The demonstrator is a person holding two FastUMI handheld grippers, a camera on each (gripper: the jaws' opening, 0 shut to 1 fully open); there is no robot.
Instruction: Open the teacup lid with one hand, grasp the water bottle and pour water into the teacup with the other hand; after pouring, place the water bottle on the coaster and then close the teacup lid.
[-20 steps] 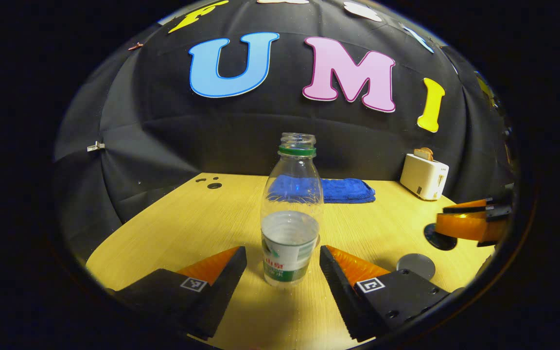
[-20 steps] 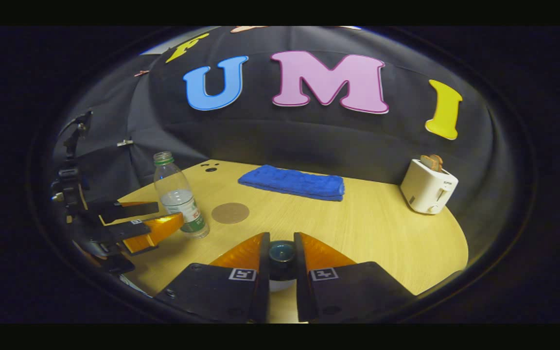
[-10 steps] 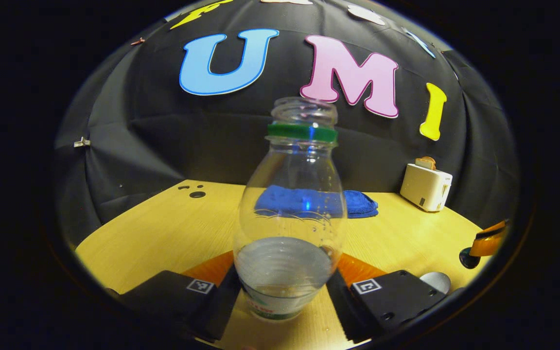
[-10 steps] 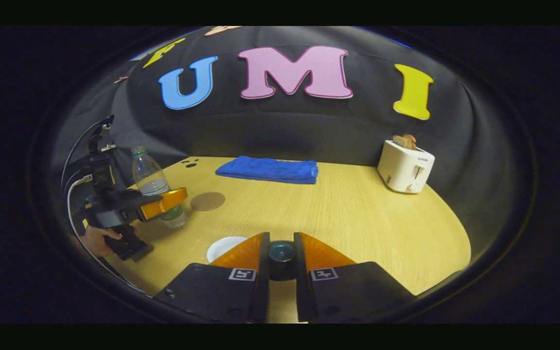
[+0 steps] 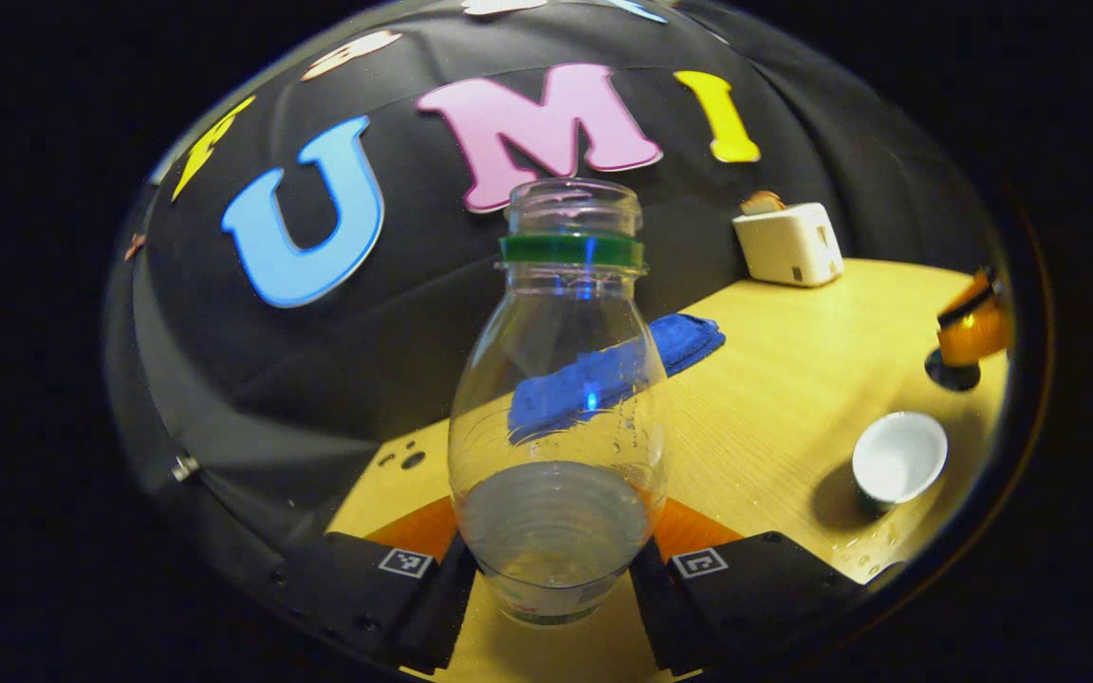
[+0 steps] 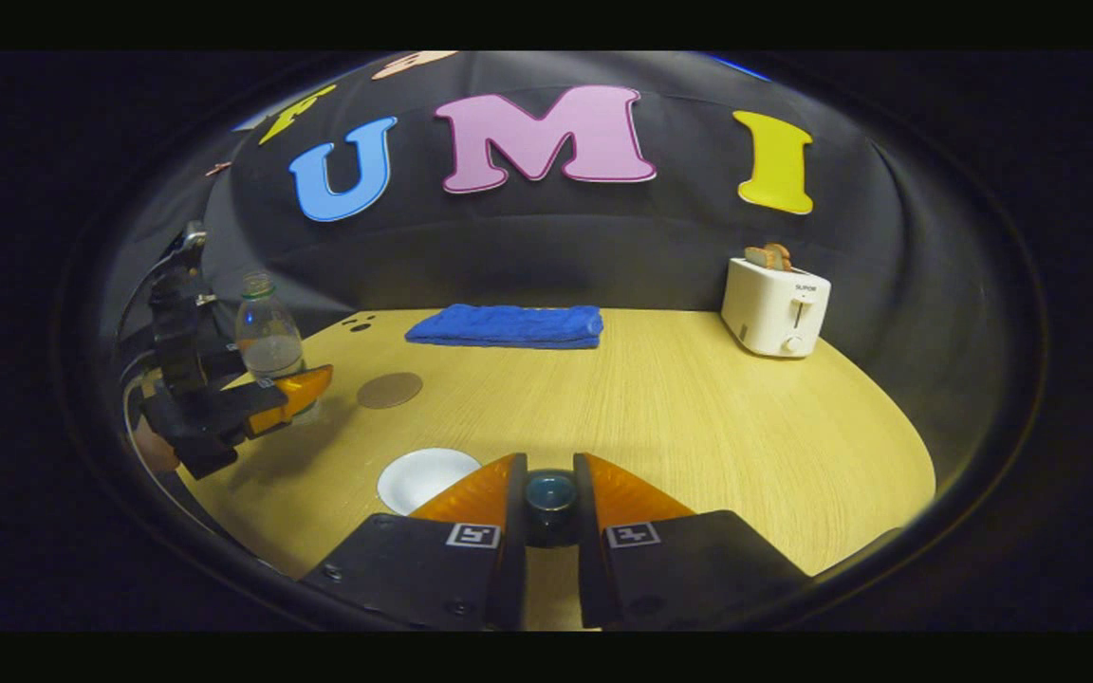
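My left gripper (image 5: 554,560) is shut on the clear water bottle (image 5: 556,398), which has a green neck ring, no cap and some water in its lower part. The scene is tilted in the left gripper view, and the bottle is held off the table. The white teacup (image 5: 898,457) stands open to the lower right; it also lies left of my right fingers as teacup (image 6: 425,477). My right gripper (image 6: 549,493) is shut on the dark knob of the teacup lid (image 6: 549,501), held clear of the cup. The round brown coaster (image 6: 389,390) lies beside the held bottle (image 6: 267,334).
A folded blue towel (image 6: 509,325) lies at the back of the wooden table (image 6: 698,427). A white toaster (image 6: 774,305) with bread stands at the back right. A hand holds the left gripper (image 6: 271,403) at the table's left edge.
The left gripper closed on the bottle, then lifted and tilted it. The right gripper carried the lid up and to the right, uncovering the white cup.
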